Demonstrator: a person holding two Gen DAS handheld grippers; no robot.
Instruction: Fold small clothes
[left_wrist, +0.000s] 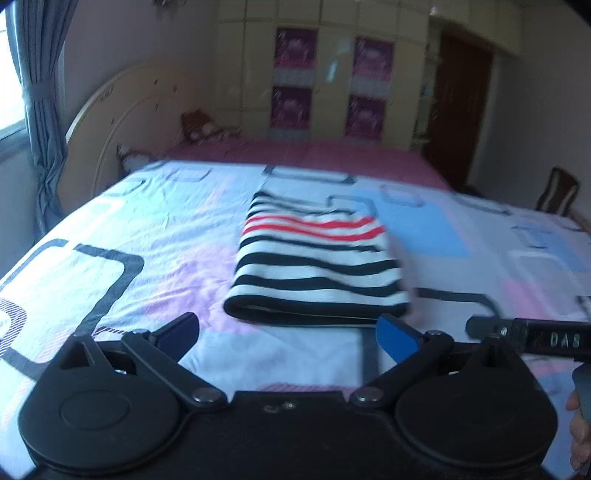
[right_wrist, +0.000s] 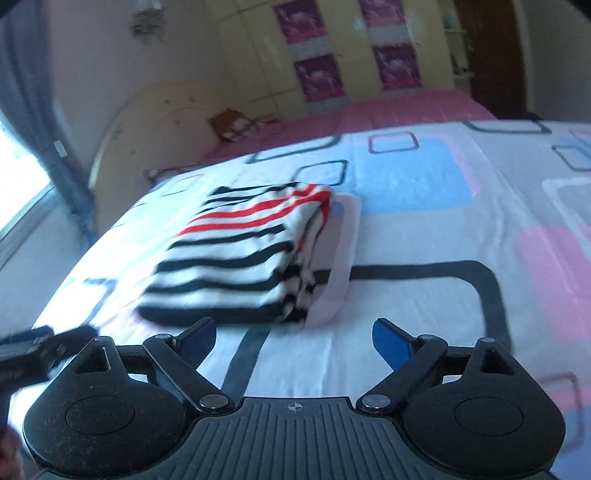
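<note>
A small garment with black, white and red stripes (left_wrist: 317, 262) lies folded into a compact rectangle on the patterned bedsheet (left_wrist: 155, 229). My left gripper (left_wrist: 288, 338) is open and empty, just short of the garment's near edge. In the right wrist view the same folded garment (right_wrist: 240, 254) lies ahead and to the left, with a pale piece (right_wrist: 341, 251) showing under its right side. My right gripper (right_wrist: 293, 341) is open and empty, just in front of the garment's near right corner. The right gripper's side shows at the right edge of the left wrist view (left_wrist: 532, 338).
The bed has a cream rounded headboard (left_wrist: 122, 122) at the far left and a pink cover (left_wrist: 314, 155) beyond the sheet. A wardrobe (left_wrist: 328, 74), a dark door (left_wrist: 461, 99) and a chair (left_wrist: 557, 195) stand behind. A curtain (left_wrist: 37, 110) hangs at the left.
</note>
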